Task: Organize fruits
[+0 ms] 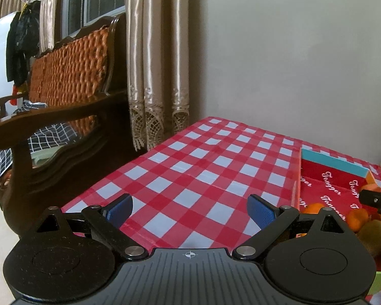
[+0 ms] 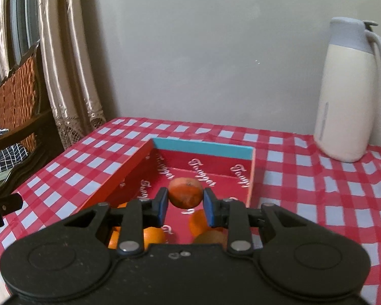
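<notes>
My right gripper (image 2: 185,199) is shut on an orange tangerine (image 2: 185,192) and holds it above the red box (image 2: 129,170), which has a blue far wall. More tangerines (image 2: 153,237) and a brown kiwi (image 2: 210,237) lie in the box's near end. My left gripper (image 1: 189,207) is open and empty above the checked tablecloth (image 1: 190,167), left of the box (image 1: 332,180). In the left wrist view tangerines (image 1: 356,219) and a kiwi (image 1: 376,236) show in the box, with the right gripper's fingertip (image 1: 376,199) above them.
A cream thermos jug (image 2: 348,94) stands at the back right by the wall. A dark wooden bench with an orange woven back (image 1: 68,76) and beige curtains (image 1: 157,58) are to the left of the table's edge.
</notes>
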The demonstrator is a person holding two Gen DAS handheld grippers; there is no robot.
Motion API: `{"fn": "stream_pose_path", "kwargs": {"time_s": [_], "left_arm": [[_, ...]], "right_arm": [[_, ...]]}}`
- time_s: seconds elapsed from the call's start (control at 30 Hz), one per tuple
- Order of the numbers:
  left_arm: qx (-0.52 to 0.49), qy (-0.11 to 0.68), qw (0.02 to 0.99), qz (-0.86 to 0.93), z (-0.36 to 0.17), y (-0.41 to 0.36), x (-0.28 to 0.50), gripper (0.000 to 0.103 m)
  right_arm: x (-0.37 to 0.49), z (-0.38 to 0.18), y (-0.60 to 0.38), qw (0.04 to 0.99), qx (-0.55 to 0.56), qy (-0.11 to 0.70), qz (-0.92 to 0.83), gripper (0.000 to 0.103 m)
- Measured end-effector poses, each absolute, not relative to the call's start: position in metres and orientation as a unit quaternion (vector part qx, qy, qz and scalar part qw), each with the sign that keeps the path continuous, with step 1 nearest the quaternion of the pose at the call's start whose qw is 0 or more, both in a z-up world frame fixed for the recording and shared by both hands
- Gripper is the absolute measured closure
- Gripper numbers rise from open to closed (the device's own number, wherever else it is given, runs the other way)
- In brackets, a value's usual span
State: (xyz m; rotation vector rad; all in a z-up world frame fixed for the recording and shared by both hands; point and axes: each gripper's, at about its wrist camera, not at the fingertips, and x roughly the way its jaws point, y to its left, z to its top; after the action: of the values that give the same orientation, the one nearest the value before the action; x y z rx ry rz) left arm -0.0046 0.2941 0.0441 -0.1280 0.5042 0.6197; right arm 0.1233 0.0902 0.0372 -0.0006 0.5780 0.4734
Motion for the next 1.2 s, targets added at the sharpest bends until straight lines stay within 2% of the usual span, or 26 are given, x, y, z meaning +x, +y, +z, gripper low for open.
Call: {"fn": "stream_pose_path", "kwargs": {"time_s": [0.4, 0.47, 0.5, 0.53, 0.6, 0.8, 0.9, 1.2], "left_arm": [[-0.063, 0.244, 0.919, 0.303, 0.045, 0.300, -0.011, 0.007], [-0.062, 0.244, 0.920, 0.300, 0.045, 0.299, -0.010, 0.007], [-0.062, 0.244, 0.921, 0.298, 0.045, 0.298, -0.010, 0.007], [-0.063, 0.244, 0.921, 0.298, 0.045, 0.297, -0.009, 0.007], [-0.069, 0.247, 0.920, 0.296, 0.045, 0.295, -0.008, 0.007], [-0.060, 0.235, 0.930, 0.276, 0.053, 0.275, -0.004, 0.007], [-0.049, 0.231, 0.935, 0.266, 0.055, 0.258, -0.003, 0.000], [-0.057, 0.223, 0.953, 0.195, 0.067, 0.185, -0.028, 0.000]], "right_arm": [[0.126, 0.028, 0.098, 0.930, -0.013, 0.290, 0.227, 0.075], [0.126, 0.027, 0.099, 0.931, -0.014, 0.286, 0.227, 0.072], [0.126, 0.027, 0.098, 0.932, -0.014, 0.284, 0.226, 0.062], [0.126, 0.027, 0.096, 0.932, -0.013, 0.285, 0.223, 0.037], [0.122, 0.031, 0.089, 0.938, -0.010, 0.272, 0.214, 0.002], [0.103, 0.056, 0.058, 0.956, -0.003, 0.219, 0.195, 0.003], [0.091, 0.065, 0.039, 0.961, 0.004, 0.209, 0.183, 0.002], [0.042, 0.072, -0.031, 0.968, 0.007, 0.210, 0.139, 0.000]]}}
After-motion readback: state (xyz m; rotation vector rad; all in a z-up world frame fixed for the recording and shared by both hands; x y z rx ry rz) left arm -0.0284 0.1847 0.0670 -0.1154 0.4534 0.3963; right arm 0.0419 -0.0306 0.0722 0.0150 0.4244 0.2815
